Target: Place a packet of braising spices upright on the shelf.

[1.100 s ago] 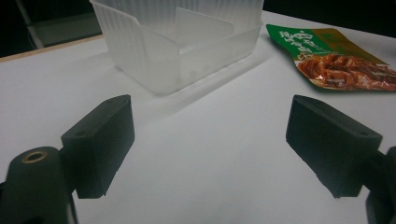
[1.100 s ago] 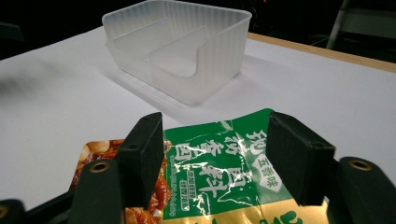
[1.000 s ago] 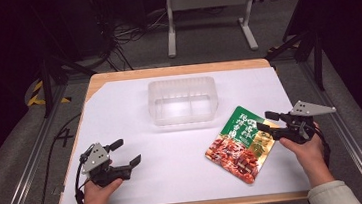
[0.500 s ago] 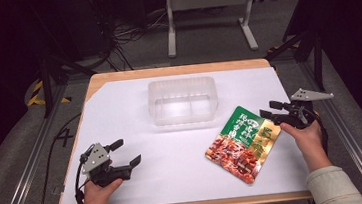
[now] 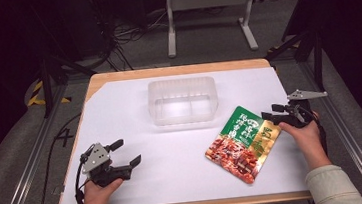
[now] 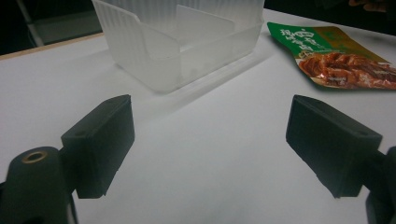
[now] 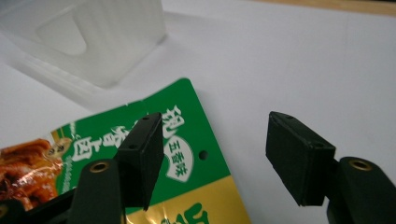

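Now, change: right gripper (image 5: pixel 270 115) shifted up along the pouch edge since a second ago, jaws just been opening wider.
Right grip: released, jaws straddling top edge of snack pouch (image 5: pixel 243 142), pads not pressing.
Pouch: flat on white table (image 5: pixel 176 173), near right of clear tub (image 5: pixel 183 100).
Left gripper (image 5: pixel 127 153): gaping, idle, nothing between.
Meaning: likely lining up a pinch, pouch not yet lifted.

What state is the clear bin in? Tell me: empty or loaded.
Empty. The clear bin shows only its bare floor and a divider; the snack pouch lies flat on the table outside it.
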### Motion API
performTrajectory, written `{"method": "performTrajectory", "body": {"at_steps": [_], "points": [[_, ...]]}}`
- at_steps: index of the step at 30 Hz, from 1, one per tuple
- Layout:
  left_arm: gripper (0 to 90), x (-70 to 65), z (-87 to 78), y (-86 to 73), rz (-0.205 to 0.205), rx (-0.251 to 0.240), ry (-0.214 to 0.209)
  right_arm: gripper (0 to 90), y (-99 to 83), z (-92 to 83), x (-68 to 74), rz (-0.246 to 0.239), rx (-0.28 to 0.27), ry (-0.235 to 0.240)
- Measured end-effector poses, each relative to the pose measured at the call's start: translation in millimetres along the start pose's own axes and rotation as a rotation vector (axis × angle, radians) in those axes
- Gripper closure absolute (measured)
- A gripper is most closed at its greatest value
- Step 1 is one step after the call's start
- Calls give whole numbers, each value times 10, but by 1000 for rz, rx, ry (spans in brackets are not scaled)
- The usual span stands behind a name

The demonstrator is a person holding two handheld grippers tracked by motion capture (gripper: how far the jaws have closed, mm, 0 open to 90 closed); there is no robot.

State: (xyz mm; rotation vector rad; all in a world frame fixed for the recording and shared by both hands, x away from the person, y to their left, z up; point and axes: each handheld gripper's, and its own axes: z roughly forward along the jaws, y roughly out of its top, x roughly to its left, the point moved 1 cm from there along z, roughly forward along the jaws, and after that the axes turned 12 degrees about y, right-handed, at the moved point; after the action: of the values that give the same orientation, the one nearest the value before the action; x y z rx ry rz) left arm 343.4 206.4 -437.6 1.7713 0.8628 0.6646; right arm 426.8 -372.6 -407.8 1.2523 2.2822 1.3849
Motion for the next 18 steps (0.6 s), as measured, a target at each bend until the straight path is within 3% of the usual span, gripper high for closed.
{"method": "performTrajectory", "body": {"at_steps": [7, 18], "points": [[162, 1, 1, -2, -1, 1, 1, 354, -103, 78, -87, 53, 126, -4], [162, -5, 7, -3, -4, 2, 1, 351, -186, 75, -107, 66, 186, 18]]}}
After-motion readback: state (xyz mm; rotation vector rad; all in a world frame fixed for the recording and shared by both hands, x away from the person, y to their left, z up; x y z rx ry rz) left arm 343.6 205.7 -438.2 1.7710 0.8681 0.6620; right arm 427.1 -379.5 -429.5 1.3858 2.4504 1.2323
